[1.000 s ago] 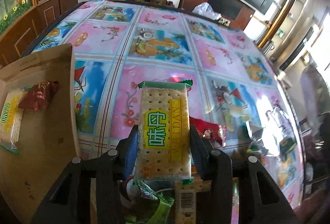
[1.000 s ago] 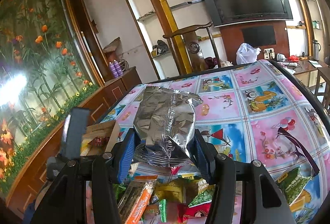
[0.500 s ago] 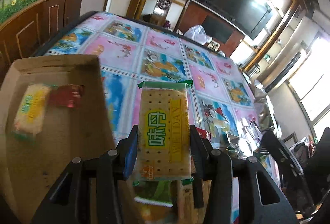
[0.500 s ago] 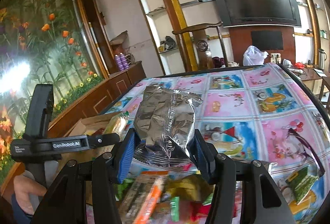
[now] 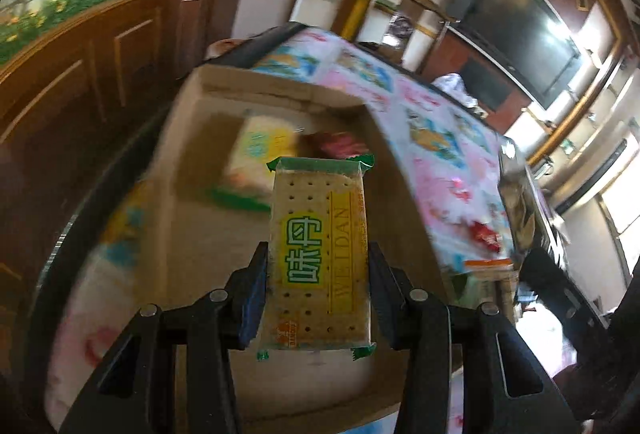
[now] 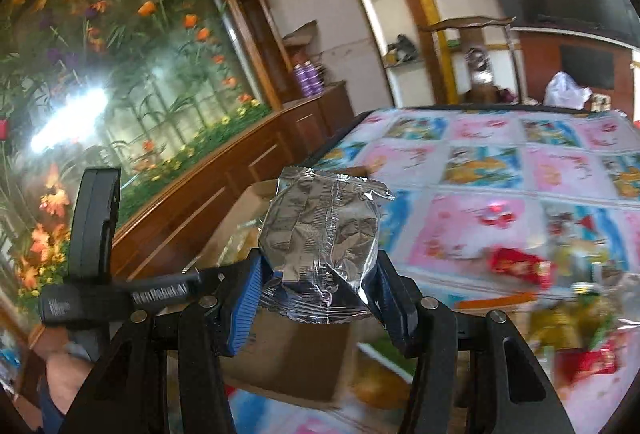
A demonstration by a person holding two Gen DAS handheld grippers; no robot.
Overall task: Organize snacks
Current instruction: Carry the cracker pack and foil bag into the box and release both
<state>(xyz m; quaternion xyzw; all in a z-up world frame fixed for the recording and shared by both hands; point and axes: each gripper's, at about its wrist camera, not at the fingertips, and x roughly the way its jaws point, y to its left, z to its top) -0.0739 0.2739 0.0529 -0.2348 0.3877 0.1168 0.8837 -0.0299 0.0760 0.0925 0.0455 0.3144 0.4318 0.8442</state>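
My left gripper [image 5: 318,276] is shut on a cracker packet [image 5: 320,254] with green ends and a yellow label. It hangs over the open cardboard box [image 5: 188,218], where a pale yellow packet [image 5: 256,158] and a red packet [image 5: 340,144] lie. My right gripper [image 6: 316,286] is shut on a crumpled silver foil packet [image 6: 320,230], above the near corner of the same box [image 6: 288,358]. In the right wrist view, the left gripper's black body [image 6: 96,274] and the hand [image 6: 60,366] that holds it stand at the left.
The table carries a pink and blue picture cloth [image 6: 500,170]. A blurred heap of snack packets [image 6: 568,302] lies at its near right. A wooden cabinet [image 5: 100,74] runs along the left, past the table's edge. A chair [image 6: 472,66] and a white bag [image 6: 566,94] are at the far end.
Both grippers have swung left with their packets. The left one went from over the cloth to over the box, and the right one now hangs at the box's corner.
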